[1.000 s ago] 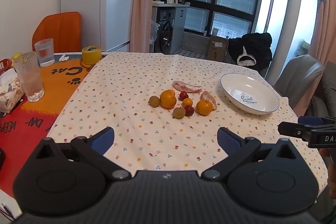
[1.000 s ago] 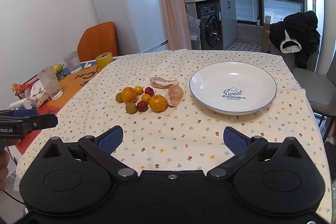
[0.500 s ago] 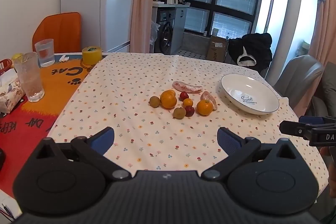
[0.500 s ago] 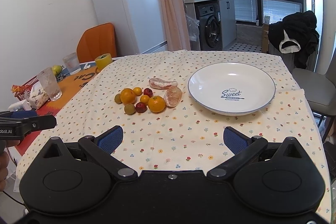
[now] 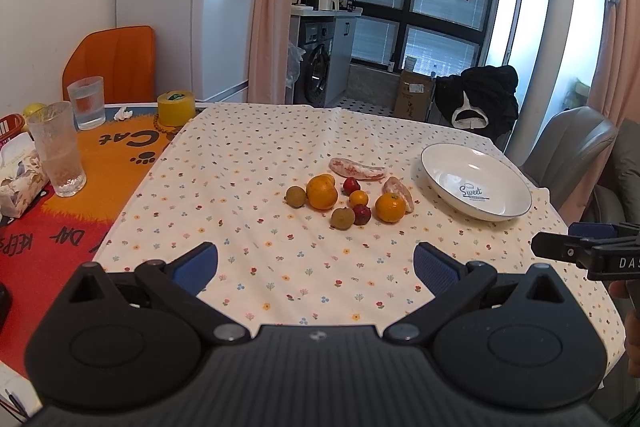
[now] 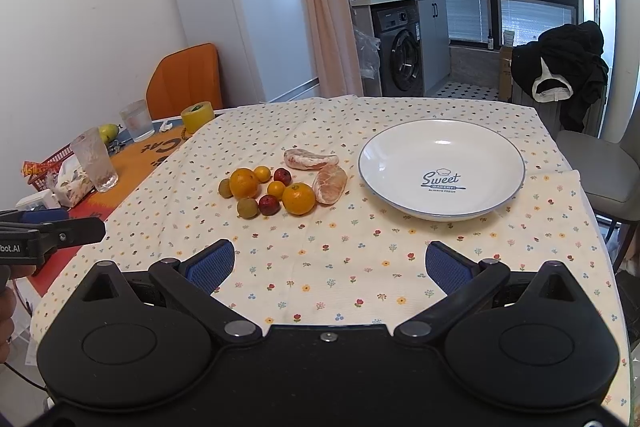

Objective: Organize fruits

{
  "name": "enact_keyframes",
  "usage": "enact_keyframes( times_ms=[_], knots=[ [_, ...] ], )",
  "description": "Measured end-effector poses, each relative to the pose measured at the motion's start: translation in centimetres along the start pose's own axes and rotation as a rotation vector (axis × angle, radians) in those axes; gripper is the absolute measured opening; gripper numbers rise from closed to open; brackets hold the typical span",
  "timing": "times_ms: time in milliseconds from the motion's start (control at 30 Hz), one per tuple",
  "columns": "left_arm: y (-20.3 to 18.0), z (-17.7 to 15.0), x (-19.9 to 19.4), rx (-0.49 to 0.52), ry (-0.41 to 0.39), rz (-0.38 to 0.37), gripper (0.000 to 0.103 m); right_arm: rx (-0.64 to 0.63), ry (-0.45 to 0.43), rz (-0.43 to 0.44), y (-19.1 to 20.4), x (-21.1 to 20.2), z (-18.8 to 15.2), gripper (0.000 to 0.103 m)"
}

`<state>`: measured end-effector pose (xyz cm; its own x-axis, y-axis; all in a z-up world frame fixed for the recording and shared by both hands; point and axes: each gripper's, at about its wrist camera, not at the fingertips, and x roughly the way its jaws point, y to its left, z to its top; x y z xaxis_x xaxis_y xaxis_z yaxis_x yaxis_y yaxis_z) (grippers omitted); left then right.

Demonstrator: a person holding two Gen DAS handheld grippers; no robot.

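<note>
Both the left gripper (image 5: 316,265) and the right gripper (image 6: 330,265) hover with fingers apart, empty, because the round orange fruits (image 6: 299,198) wait beside the empty white ceramic plate (image 6: 400,205).

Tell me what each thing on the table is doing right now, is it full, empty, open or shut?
Left tool: open, holding nothing.
Right tool: open, holding nothing.
White plate: empty, upright on the cloth.
Fruit pile: on the cloth beside the plate, none on it.
Peeled citrus segment: peeled, lying nearest the plate.
Near glass: upright, looks nearly empty.
Far glass: upright, some water inside.
</note>
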<state>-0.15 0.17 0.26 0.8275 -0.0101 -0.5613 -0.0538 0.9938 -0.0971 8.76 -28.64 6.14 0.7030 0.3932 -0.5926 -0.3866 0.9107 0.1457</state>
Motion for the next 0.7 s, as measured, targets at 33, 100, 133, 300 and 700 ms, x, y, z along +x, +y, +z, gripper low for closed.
enact_keyframes(
  times_ms=[33, 100, 133, 300, 700],
  knots=[
    [-0.02, -0.01, -0.01, 0.001, 0.000, 0.000, 0.103, 0.001, 0.001, 0.000, -0.01, 0.00, 0.01, 0.103],
    [0.01, 0.01, -0.03, 0.002, 0.000, 0.000, 0.103, 0.002, 0.002, 0.000, -0.02, -0.02, 0.00, 0.103],
    [0.02, 0.00, -0.03, 0.001, -0.001, 0.000, 0.103, 0.003, 0.002, 0.000, -0.02, -0.01, 0.03, 0.103],
    [-0.04, -0.03, -0.01, 0.000, 0.000, 0.000, 0.103, 0.003, 0.002, 0.000, -0.02, -0.02, 0.03, 0.103],
    [-0.55, -0.04, -0.08, 0.015, -0.001, -0.005, 0.103, 0.005, 0.003, -0.010, -0.41, 0.08, -0.04, 0.103]
  ],
)
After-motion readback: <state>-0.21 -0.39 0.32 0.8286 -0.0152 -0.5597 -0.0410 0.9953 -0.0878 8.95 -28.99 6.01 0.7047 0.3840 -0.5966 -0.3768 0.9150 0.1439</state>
